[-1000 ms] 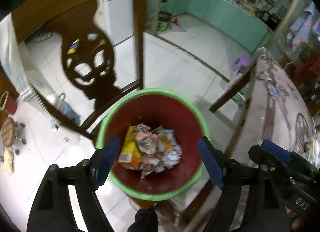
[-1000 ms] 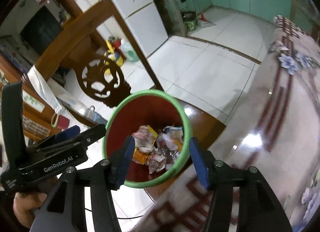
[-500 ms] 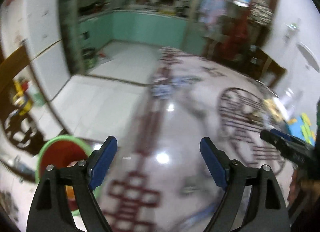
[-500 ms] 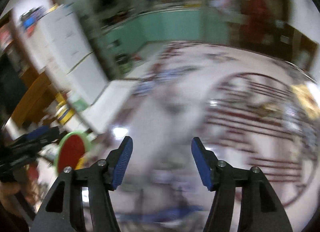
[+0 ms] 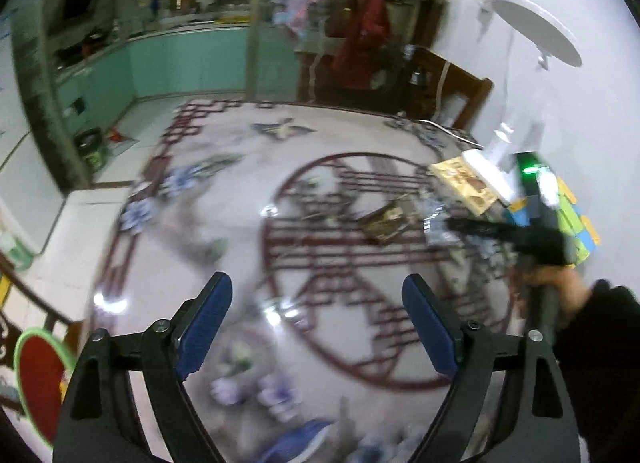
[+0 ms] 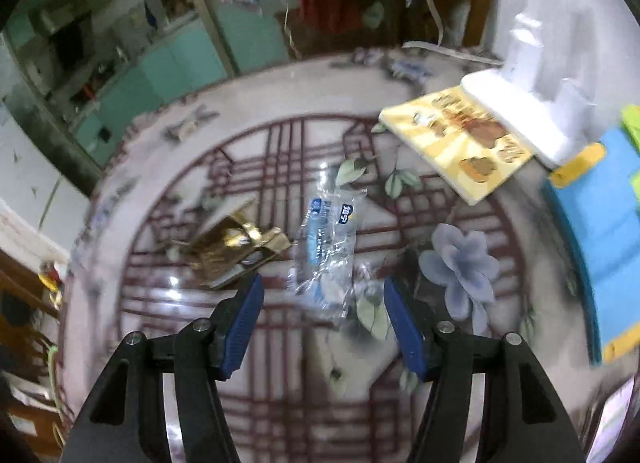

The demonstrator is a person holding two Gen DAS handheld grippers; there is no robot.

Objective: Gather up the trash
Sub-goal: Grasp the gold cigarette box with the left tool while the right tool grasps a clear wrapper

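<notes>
Both hand-held grippers have swung away from the red bin [image 5: 38, 381], now low to the left hand-held gripper's [image 5: 316, 327] left, back over the glossy patterned table [image 6: 280, 383]. The right hand-held gripper [image 6: 323, 315], released and empty, has the crinkled clear plastic wrapper [image 6: 330, 239] just ahead, a crushed gold foil box [image 6: 236, 247] to its left; the next pickup looks close
</notes>
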